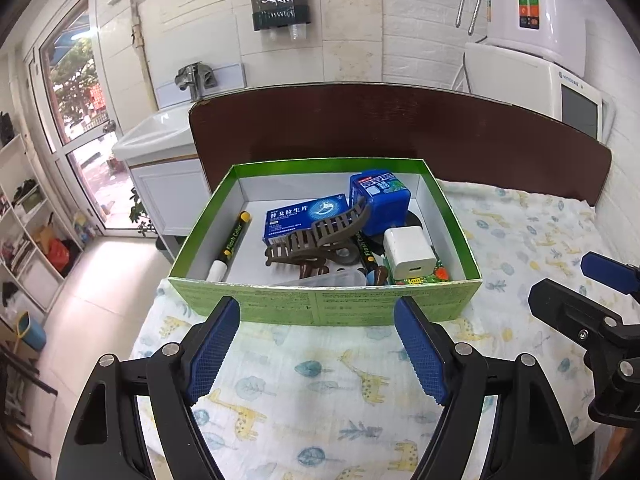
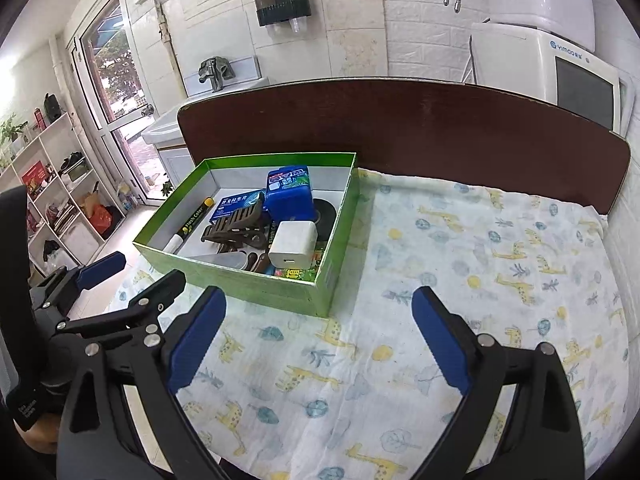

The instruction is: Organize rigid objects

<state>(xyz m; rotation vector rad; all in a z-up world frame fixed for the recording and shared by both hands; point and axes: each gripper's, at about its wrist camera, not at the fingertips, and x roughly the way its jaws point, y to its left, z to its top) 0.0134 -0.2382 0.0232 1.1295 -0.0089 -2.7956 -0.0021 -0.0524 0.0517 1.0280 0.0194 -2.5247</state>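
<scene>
I hold both the left gripper (image 1: pixel 318 350) and right gripper (image 2: pixel 316 340) wide apart and empty, short of the green box (image 1: pixel 320 304), since the charger (image 1: pixel 410 254), hair claw (image 1: pixel 316 236) and markers sit inside, apparently sorted.

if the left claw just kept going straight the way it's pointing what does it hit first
Most likely the near wall of the green box, which sits straight ahead between the open left claw's fingers. Only giraffe-print cloth lies before it. Depth is hard to judge, so it might touch the cloth first.

Black plastic tools (image 1: pixel 318 344) (image 2: pixel 318 340) with ribbed blue pads (image 1: pixel 212 350) (silver screw heads at the pivots)
</scene>
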